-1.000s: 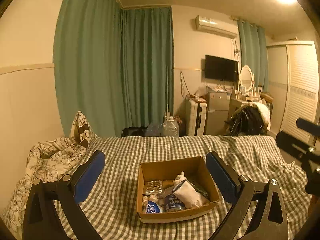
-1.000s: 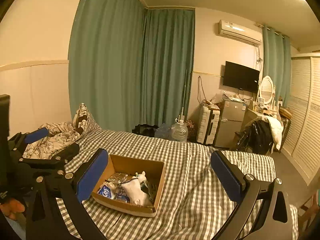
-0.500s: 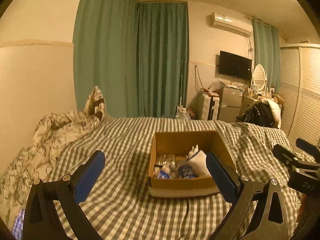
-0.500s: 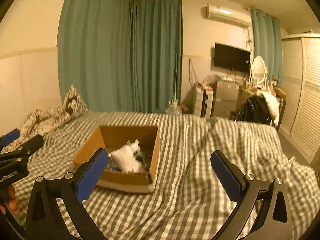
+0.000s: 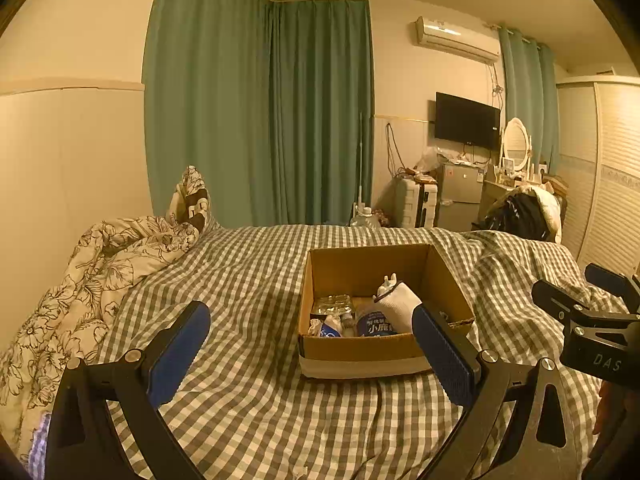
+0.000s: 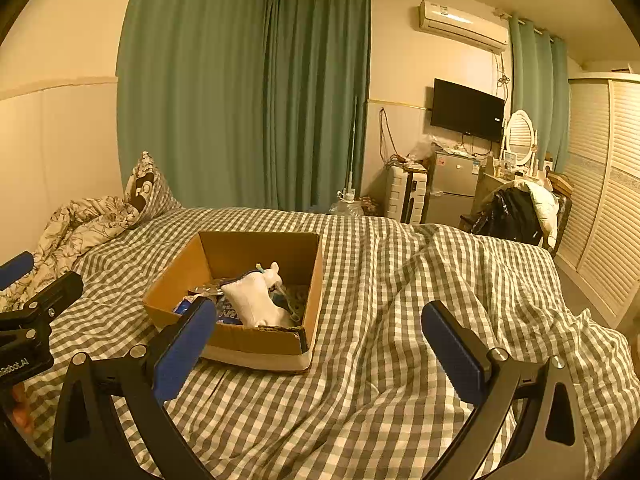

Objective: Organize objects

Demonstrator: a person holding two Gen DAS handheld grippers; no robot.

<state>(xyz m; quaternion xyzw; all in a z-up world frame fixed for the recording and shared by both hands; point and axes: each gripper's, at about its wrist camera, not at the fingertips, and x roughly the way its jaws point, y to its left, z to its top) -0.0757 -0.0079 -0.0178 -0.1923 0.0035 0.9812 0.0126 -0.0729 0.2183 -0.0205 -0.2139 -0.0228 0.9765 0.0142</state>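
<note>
An open cardboard box (image 5: 444, 276) sits on the checked bedspread (image 5: 248, 280). It holds a white sock (image 5: 400, 304), a blue-labelled pack (image 5: 374, 324), a foil blister pack (image 5: 332, 304) and other small items. My left gripper (image 5: 312, 348) is open and empty, just short of the box's near side. My right gripper (image 6: 320, 344) is open and empty, to the right of the box (image 6: 176, 276); the sock (image 6: 254, 300) shows there too. Each gripper shows at the edge of the other's view.
A flowered quilt (image 5: 100, 272) and a pillow (image 5: 192, 204) lie at the bed's left by the wall. Rumpled bedspread folds (image 6: 460, 264) rise right of the box. Beyond the bed stand green curtains, a water jug, a fridge, a chair with clothes and a wardrobe.
Both grippers have dropped lower and drawn nearer the bed, so the box looks larger and closer. Both stay open and empty. Nothing in the box has moved.
</note>
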